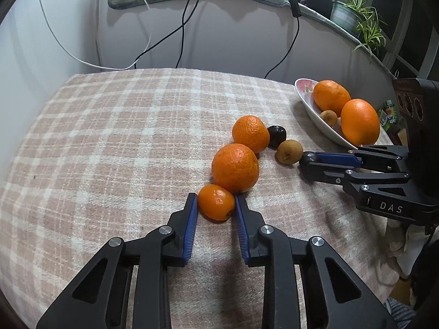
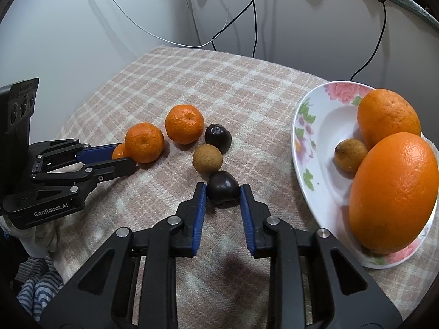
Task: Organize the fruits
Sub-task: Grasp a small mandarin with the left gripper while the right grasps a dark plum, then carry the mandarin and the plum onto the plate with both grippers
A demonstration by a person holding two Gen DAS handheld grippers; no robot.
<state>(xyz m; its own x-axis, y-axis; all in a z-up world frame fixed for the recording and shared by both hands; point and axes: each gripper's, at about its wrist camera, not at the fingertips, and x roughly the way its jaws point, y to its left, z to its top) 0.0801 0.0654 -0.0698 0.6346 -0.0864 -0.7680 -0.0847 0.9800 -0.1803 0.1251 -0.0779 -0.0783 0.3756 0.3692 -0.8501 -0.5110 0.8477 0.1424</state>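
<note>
My left gripper (image 1: 216, 201) is closed around a small orange mandarin (image 1: 216, 202) that rests on the checked cloth, its pads touching both sides. Two larger mandarins (image 1: 235, 167) (image 1: 250, 133) lie just beyond it. My right gripper (image 2: 222, 193) has its pads against a dark round fruit (image 2: 222, 190) on the cloth. A brown fruit (image 2: 207, 158) and a second dark fruit (image 2: 218, 136) lie just past it. A flowered white dish (image 2: 310, 148) at the right holds two oranges (image 2: 393, 192) (image 2: 388, 118) and a small brown fruit (image 2: 350, 155).
The table wears a pink checked cloth (image 1: 123, 137). Black and white cables (image 1: 186, 27) hang on the wall behind. A potted plant (image 1: 354, 13) stands on a ledge at the back right. Striped fabric (image 2: 41, 288) lies below the table's left edge.
</note>
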